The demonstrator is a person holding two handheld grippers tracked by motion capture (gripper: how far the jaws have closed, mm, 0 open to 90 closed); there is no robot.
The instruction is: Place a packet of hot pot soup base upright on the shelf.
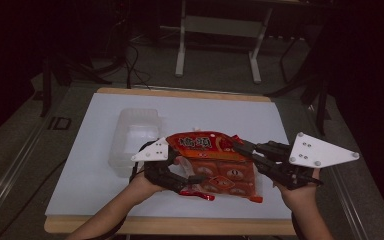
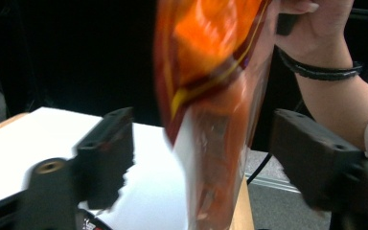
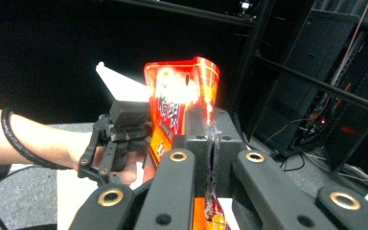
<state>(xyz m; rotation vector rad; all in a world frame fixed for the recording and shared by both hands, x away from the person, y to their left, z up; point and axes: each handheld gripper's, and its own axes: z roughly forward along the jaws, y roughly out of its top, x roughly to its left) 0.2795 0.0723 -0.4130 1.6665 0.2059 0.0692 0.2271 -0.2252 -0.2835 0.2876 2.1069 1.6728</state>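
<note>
Above the white table top [image 1: 105,180], in the high view, an orange-red snack bag [image 1: 215,162] was held off the surface between the two grippers, near the table's front edge. Left gripper [image 1: 192,182] sat at the bag's lower left corner, its grey plate up; right gripper [image 1: 245,150] met the bag's right edge. A clear plastic container [image 1: 135,140] lay on the table just behind and left of the bag. Along the left gripper view, the snack bag [image 2: 211,96] hung between the two black jaws, which stood apart with a gap on either side of it; neither pad pressed on it. Beyond the bag a hand [image 2: 316,24] with a dark wristband [image 2: 318,71] showed. Picture blurred. Along the right gripper view, the right gripper [image 3: 211,153] had its jaws pinched together on the edge of the snack bag [image 3: 182,100], thin film caught between the pads, the printed face rising upright above them. Farther off, the left gripper [image 3: 124,129] was beside the bag's left edge, a coiled band [image 3: 17,139] on that wrist.
</note>
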